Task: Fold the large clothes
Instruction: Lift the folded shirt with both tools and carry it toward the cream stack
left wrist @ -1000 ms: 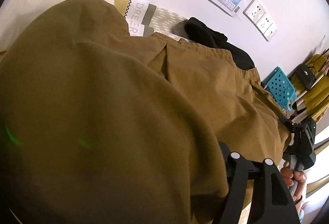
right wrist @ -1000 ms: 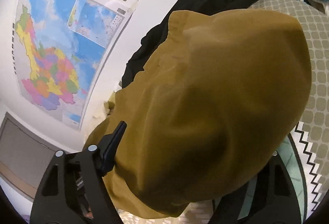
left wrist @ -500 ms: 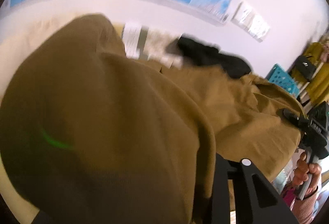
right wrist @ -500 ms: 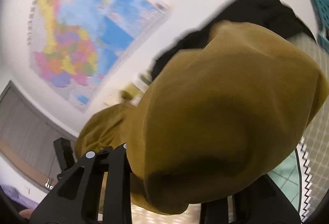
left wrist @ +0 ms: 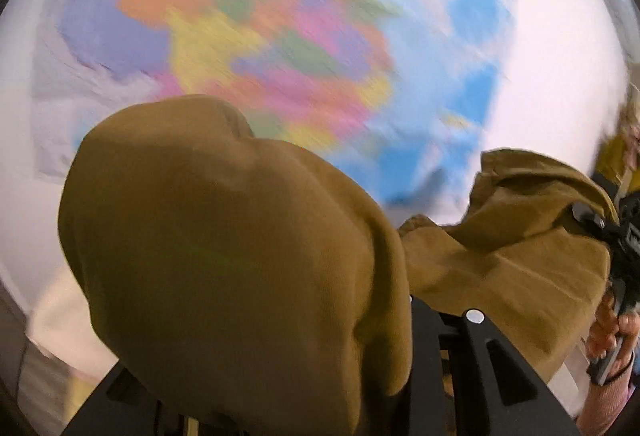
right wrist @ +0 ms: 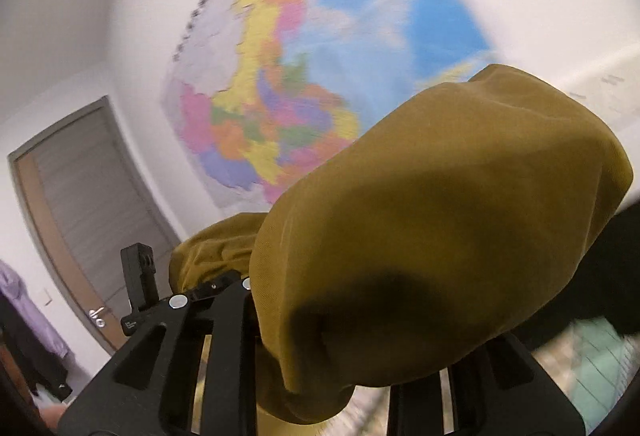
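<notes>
A large mustard-brown garment (left wrist: 240, 256) is lifted in the air and drapes over both grippers. In the left wrist view it bulges over my left gripper (left wrist: 304, 368), which is shut on its fabric; the fingertips are hidden under the cloth. The rest of the garment stretches right to my other gripper (left wrist: 616, 244), held by a hand. In the right wrist view the same garment (right wrist: 440, 228) covers my right gripper (right wrist: 360, 364), shut on the cloth, fingertips hidden. The left gripper's camera body (right wrist: 140, 288) shows at lower left.
A coloured wall map (left wrist: 280, 28) fills the wall ahead and also shows in the right wrist view (right wrist: 288, 96). A grey door (right wrist: 80, 204) stands at left. A dark garment (right wrist: 612, 268) lies at right, above a patterned surface (right wrist: 592, 368).
Both grippers have swung upward with the garment, lifting it off the surface. The views now face the wall map instead of the table and black clothing.
</notes>
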### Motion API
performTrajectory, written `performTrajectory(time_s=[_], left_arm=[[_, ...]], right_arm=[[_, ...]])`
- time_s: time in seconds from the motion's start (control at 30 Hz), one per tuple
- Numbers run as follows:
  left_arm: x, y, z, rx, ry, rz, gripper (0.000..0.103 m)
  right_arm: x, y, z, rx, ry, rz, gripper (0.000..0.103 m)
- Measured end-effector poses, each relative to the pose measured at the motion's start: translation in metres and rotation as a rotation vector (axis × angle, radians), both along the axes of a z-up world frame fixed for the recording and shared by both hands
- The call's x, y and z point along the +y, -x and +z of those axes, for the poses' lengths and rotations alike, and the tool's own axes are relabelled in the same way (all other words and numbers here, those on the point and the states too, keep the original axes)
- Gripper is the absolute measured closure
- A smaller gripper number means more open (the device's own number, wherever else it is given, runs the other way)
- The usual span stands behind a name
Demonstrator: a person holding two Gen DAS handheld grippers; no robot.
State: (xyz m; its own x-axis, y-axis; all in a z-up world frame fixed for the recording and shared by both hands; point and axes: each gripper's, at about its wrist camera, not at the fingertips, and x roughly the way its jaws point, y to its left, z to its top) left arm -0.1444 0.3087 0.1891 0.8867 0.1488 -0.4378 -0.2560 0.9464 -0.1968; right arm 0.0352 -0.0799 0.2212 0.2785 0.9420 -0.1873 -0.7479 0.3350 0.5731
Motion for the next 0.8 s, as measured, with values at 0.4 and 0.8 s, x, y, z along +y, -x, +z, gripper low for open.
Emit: performTrajectory(time_s=[0.4,0.8], left_arm=[[0.235,0.015,-0.030,0.045,-0.030,0.435,0.073],[0.309,0.031,-0.182,0.278,0.156,0.493,0.051]], right_arm=[[0.282,-0.001,-0.044,-0.038,0.045,0.277,0.079],[0.301,0.021,-0.180,0.294,0.288,0.433,0.030]])
